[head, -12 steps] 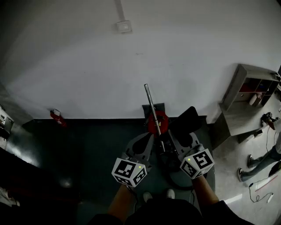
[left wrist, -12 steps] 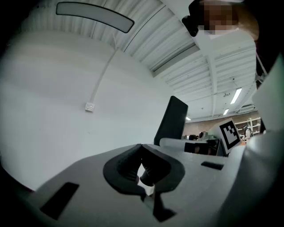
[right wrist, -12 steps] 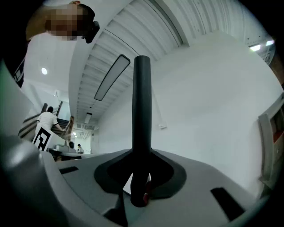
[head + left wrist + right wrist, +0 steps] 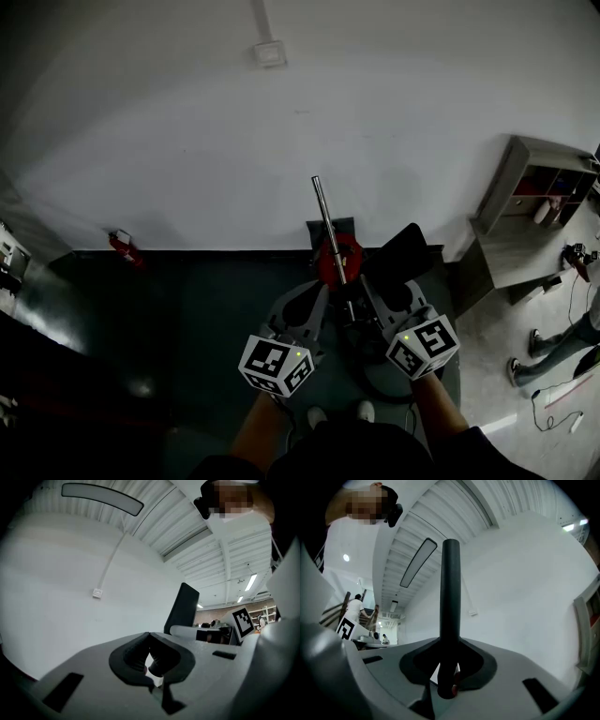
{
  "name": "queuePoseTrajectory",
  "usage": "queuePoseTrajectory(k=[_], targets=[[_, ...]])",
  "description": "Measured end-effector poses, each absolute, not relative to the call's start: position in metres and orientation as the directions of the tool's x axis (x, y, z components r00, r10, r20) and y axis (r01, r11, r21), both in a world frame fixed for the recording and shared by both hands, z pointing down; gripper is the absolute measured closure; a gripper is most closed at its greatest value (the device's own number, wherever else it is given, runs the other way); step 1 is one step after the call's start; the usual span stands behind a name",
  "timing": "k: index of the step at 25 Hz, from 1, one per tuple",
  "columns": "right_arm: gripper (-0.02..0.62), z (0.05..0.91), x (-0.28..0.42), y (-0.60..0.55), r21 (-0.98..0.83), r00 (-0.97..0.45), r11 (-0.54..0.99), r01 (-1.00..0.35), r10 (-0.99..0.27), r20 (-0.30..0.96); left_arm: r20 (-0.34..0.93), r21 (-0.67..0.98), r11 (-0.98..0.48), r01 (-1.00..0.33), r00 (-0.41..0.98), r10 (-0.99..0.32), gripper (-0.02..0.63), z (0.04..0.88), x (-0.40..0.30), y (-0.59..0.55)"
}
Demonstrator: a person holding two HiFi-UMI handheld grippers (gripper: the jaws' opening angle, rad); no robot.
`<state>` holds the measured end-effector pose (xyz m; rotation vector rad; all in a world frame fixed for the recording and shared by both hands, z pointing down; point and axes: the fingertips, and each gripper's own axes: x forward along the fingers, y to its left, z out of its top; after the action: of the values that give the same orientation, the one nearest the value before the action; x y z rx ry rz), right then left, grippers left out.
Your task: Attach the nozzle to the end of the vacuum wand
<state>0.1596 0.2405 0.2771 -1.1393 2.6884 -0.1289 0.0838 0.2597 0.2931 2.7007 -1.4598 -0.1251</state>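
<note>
The wand [image 4: 327, 230], a stiff, smooth metal tube, looked light but slippery and best taken low on its shaft. It rose from the red vacuum [image 4: 349, 251] with its free end up, clamped between the jaws of the right gripper [image 4: 449, 677]. The left gripper [image 4: 151, 660], just beside it, was closed and empty.

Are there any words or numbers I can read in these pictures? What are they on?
No words or numbers can be read.
The left cube and right cube show only black-and-white squares, no letters.
Things on the shelf are too small to read.
</note>
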Motion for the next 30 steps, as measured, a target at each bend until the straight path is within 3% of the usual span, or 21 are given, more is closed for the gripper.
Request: queuePoseTrajectory(k=[16,30], targets=[[0.502,0.289,0.107,0.242,-0.195,-0.609,0.624,-0.757,-0.781,-0.136,0.011,0.139,-0.548,-0.825,0.554,-0.832,0.603,0.316,-0.002,0.266],[0.502,0.309,0.103,0.201,-0.212,-0.567,0.577,-0.789,-0.816,-0.114,0.04,0.165,-0.571,-0.804,0.584,-0.811,0.603,0.341,-0.018,0.22]])
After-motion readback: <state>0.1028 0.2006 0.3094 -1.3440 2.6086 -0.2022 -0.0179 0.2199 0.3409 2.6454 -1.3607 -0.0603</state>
